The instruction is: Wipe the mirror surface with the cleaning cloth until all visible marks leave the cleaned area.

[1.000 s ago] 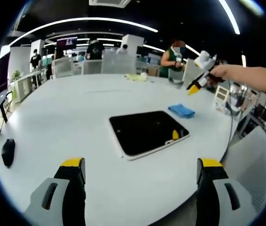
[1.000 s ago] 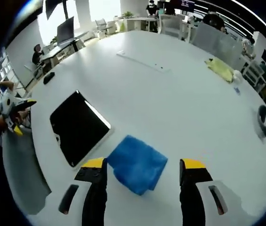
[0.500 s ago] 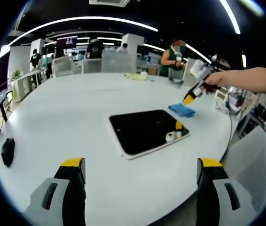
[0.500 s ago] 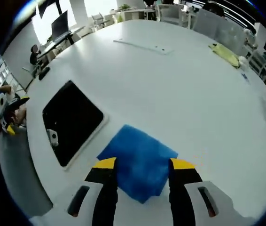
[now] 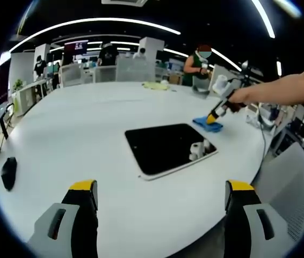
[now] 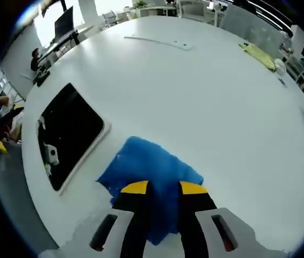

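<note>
Our right gripper [image 6: 164, 188] has its yellow-tipped jaws pinched on the blue cleaning cloth [image 6: 146, 169], which lies bunched on the white table [image 6: 205, 97] just beside the mirror [image 6: 66, 131], off one of its short edges. We see the mirror lying flat, dark glass in a white frame, with the gripper reflected near its edge closest to the cloth. In the left gripper view our right gripper [image 5: 214, 115] comes down onto the cloth [image 5: 208, 124] beyond the far corner of the mirror [image 5: 165, 148]. Our left gripper [image 5: 163, 191] hangs with jaws spread wide and empty, well apart from the mirror on its near side.
</note>
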`<state>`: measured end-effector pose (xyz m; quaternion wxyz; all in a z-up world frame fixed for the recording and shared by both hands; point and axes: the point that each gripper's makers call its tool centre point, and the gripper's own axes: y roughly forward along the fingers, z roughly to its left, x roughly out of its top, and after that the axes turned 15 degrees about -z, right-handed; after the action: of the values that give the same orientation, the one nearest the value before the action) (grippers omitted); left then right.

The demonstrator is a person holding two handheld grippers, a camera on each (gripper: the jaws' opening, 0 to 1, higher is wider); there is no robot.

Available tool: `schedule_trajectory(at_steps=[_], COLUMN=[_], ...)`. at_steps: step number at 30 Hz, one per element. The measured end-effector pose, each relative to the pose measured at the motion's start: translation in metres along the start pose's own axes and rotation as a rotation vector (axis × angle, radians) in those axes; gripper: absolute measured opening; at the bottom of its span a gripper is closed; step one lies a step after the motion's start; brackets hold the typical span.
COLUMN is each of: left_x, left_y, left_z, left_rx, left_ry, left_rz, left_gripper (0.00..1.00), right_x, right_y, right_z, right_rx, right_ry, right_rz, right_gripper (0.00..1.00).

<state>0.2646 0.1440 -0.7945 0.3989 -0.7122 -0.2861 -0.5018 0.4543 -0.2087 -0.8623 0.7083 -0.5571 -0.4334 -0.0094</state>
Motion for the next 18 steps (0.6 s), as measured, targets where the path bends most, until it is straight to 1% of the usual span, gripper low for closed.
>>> schedule_trajectory(at_steps=[1,2,3,4,6,7,9,13,18], left_x=[-0.0006,-0.0009,-0.0012,-0.0015,-0.0019,-0.0019,-0.002,-0.0025,-0.0028], left_y=[0.0003,0.0003,0.0004,0.0005,0.0005,0.0006,0.0006,0.0007,0.0009], left_z=[-0.0001,-0.0002,-0.0006,-0.0006,-0.0009,-0.001,-0.0013,-0.0022,-0.0023], left_rx=[-0.001,-0.002,-0.003,-0.004,-0.005,-0.005,-0.006,-0.009,-0.011], left_ry=[0.0,0.0,0.001,0.001,0.001,0.003,0.002,0.004,0.009], left_rz=[0.002,0.004,0.005,0.006,0.008,0.009,0.01,0.013,0.014], left_gripper=[0.99,0.99,0.99,0.99,0.99,0.99,0.99,0.99,0.99], right_x=[-0.0012,-0.0006,-0.0006,-0.001,-0.0008,-0.0007,-0.0004,-0.0009,-0.0005], right_y=[0.0,0.0008,0.0003,0.0003,0.0003,0.0013,0.0014,0.0014,0.0004], right_z=[-0.0017,-0.0016,-0.002,-0.0011,-0.0004,-0.0002,-0.0004,-0.0023,-0.0006], right_rx=[-0.002,-0.003,-0.004,-0.005,-0.012,-0.015,-0.022,-0.037,-0.049], right_ry=[0.024,0.039,0.036,0.028,-0.018,-0.021,-0.019,0.015,0.01], right_rz=[0.004,-0.003,-0.001,0.001,0.009,0.012,0.02,0.029,0.033], right_gripper=[0.04,0.03,0.03,0.03,0.02,0.02,0.01,0.01,0.0])
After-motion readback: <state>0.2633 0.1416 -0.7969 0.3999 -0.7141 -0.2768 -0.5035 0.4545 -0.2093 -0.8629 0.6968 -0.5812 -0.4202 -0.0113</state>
